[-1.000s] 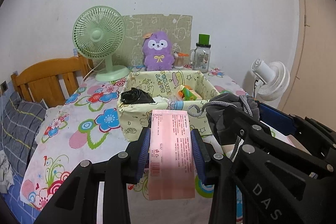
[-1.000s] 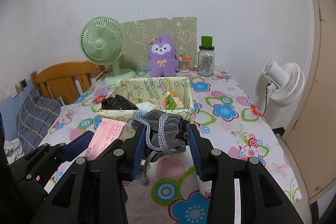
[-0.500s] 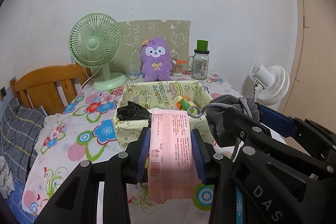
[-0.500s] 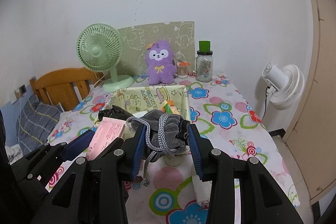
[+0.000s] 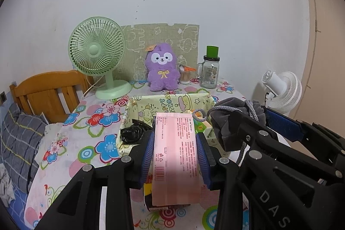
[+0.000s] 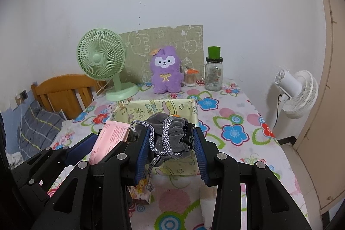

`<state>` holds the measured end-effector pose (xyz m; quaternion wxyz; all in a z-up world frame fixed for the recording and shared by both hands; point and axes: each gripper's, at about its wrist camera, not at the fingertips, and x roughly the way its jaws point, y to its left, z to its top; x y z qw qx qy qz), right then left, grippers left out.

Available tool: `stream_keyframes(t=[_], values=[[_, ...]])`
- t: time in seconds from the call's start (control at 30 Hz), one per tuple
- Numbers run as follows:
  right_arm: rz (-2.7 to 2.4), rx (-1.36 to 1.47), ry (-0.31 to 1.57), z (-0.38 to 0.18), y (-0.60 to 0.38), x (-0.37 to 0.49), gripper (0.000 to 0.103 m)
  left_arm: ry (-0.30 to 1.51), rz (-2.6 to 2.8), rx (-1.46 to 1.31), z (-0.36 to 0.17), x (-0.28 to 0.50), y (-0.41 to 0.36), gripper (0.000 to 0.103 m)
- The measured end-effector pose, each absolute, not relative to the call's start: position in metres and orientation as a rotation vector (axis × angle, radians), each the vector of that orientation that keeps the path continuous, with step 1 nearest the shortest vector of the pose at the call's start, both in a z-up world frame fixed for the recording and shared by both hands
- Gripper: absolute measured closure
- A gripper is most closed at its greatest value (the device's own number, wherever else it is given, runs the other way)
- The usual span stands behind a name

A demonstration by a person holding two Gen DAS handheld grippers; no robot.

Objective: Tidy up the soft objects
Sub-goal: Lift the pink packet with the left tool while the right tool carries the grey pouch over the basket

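Low in both frames, the left tongs (image 5: 175, 152) are clasping a floppy pink tissue pack (image 5: 175, 156) (light, squashy), while the right tongs (image 6: 170, 143) are pinching a limp grey drawstring pouch (image 6: 170, 133) midway.

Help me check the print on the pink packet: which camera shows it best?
The left wrist view: the pink packet faces the camera, clamped in the left gripper. The right wrist view shows only its slanted edge beside the gray pouch.

Both grippers are held side by side, angled downward. The left gripper (image 5: 175, 152) is clamped on something, and the right gripper (image 6: 170, 141) likewise.
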<state>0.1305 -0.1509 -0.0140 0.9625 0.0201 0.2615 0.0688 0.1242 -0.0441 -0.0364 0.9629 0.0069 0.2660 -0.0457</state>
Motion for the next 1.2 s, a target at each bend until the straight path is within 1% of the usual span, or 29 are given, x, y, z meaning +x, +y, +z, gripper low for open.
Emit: stream_keyframes(t=[0.47, 0.7, 1.2], values=[[0.155, 0.052, 0.544, -0.018, -0.142, 0.172, 0.059, 0.557, -0.067, 0.003, -0.039, 0.163, -0.035, 0.063], [0.17, 0.077, 0.559, -0.024, -0.141, 0.195, 0.059, 0.557, -0.052, 0.051, -0.042, 0.184, -0.033, 0.063], [0.16, 0.089, 0.612, -0.044, -0.13, 0.24, 0.059, 0.602, -0.062, 0.073, -0.061, 0.229, -0.023, 0.063]])
